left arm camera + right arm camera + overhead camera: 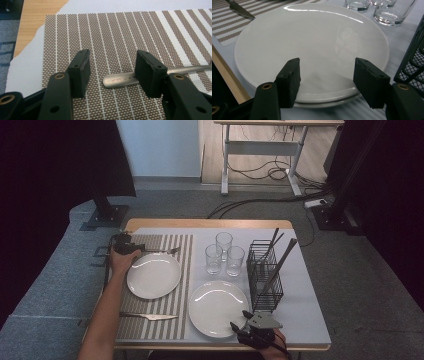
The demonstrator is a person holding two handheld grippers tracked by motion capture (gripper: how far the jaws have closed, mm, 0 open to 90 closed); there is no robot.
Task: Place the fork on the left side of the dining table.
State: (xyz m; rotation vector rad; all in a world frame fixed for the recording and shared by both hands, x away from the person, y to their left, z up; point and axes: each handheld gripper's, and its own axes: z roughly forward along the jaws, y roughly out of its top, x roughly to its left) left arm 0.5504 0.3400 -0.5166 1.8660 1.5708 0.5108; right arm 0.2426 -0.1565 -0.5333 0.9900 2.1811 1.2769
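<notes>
At the near right edge of the table, the right gripper hovers with its jaws apart and nothing between them, facing the rim of the near plate; the right gripper view shows what looks like a second plate stacked under it. On the near left, a knife lies on the striped placemat, below the far plate. Beyond the near plate stand three glasses, with a black wire cutlery basket to their right. At the far left, the left gripper is over the fork, which lies flat on the placemat beyond the far plate, its tines pointing right. The jaws stand apart, the handle end between them and passing under the right-hand one; neither pad appears to press on it. The step in hand looks like setting the fork down. To do it well, the person should lift straight up with the jaws wide, so the pad over the handle does not drag the fork askew.
</notes>
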